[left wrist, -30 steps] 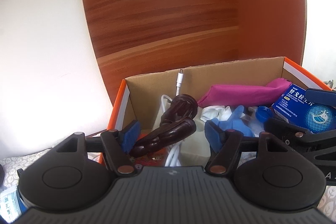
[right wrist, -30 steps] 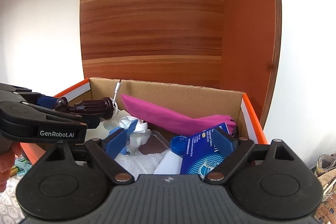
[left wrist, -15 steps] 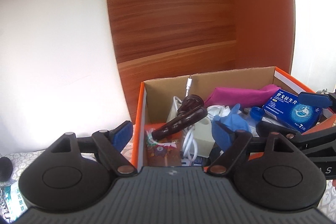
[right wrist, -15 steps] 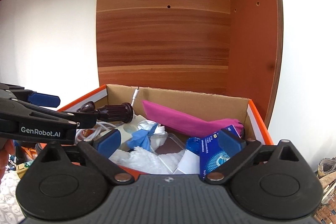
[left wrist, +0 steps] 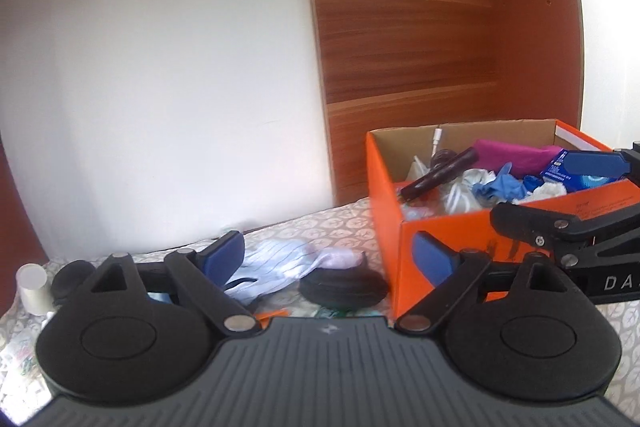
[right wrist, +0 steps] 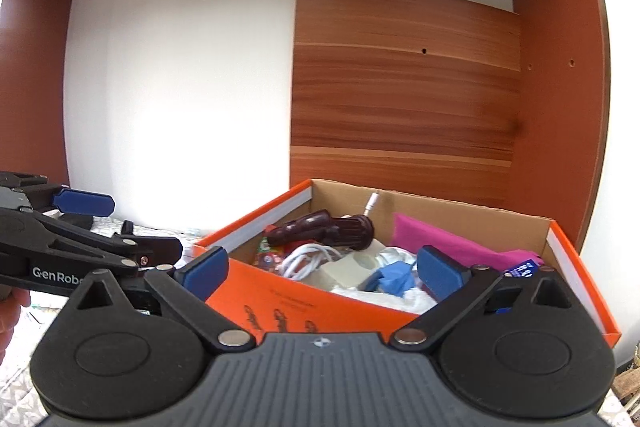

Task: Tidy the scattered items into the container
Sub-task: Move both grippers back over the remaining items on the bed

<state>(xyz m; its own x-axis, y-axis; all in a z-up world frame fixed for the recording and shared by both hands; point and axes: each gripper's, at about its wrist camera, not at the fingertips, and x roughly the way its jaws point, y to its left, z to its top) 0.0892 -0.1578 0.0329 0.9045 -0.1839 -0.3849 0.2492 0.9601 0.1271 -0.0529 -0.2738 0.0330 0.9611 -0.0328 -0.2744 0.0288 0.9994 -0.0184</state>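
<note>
Left wrist view: your left gripper (left wrist: 328, 255) stands wide, its jaws having just been opening, with nothing between them. It hangs over the patterned cloth surface (left wrist: 340, 223), beside the orange box (left wrist: 440, 227), which serves as the container. The dark brown handle-shaped item (left wrist: 440, 173) lies inside the box, propped on the pile, apart from both grippers. Items not yet tidied lie just ahead of the fingers: a pale striped cloth (left wrist: 272, 263), a black round item (left wrist: 344, 289) touching the box's foot, a small white cup (left wrist: 32, 287) at far left. Judged from this, the black round item is the nearest next pick; the cloth overlaps its edge and may drag along. The right gripper (left wrist: 568, 195) crosses in from the right, in front of the box wall.

Right wrist view: your right gripper (right wrist: 320, 271) is likewise fully spread and empty, the jaws having just been opening, level with the box's near rim. Inside you see a white cable (right wrist: 308, 255), a magenta pouch (right wrist: 452, 241), a blue glove (right wrist: 394, 277) and a blue carton (right wrist: 524, 269). The left gripper (right wrist: 132, 231) sits at left; keep the two apart when reaching
</note>
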